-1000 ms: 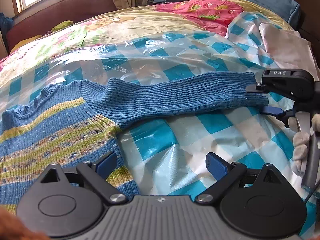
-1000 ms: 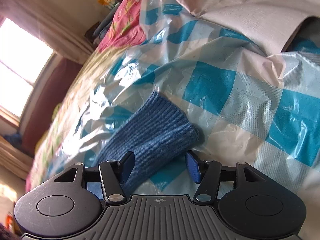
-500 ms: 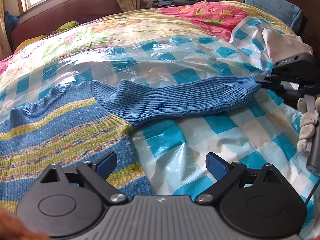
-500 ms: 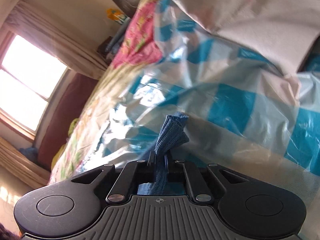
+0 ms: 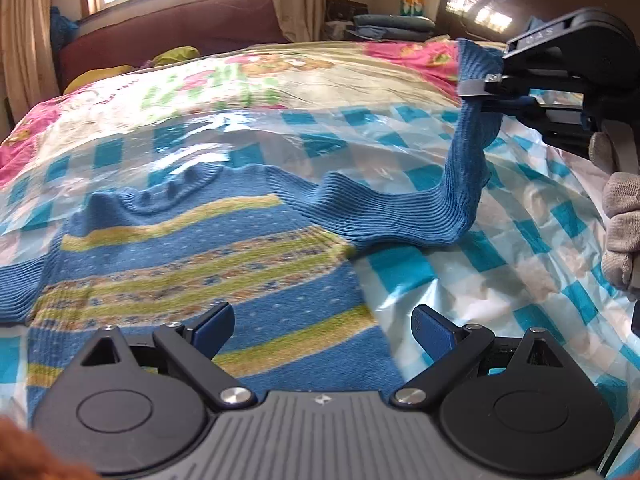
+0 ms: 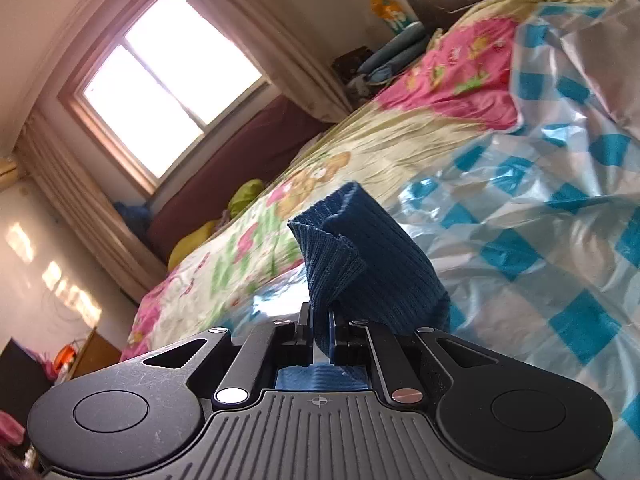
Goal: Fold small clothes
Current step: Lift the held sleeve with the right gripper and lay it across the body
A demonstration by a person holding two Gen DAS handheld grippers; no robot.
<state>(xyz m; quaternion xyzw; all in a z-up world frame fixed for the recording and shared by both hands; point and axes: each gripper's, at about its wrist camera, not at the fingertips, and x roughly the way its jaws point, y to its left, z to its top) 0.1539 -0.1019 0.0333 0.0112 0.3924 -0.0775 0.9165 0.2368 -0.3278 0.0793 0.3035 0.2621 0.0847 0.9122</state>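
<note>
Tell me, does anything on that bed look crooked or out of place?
One thing: the sweater lies flat on the checked plastic sheet, but its plain blue sleeve stands up off the bed, its cuff pinched in the right gripper. That looks like a fold under way, not a fault. The left gripper is open above the hem.

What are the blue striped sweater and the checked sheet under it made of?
Blue striped sweater: knitted yarn, probably wool or acrylic; ribbing shows along the sleeve, matte surface. Blue-and-white checked sheet: thin plastic film, judging by its glossy glare, sharp crinkles and slight translucency.
</note>
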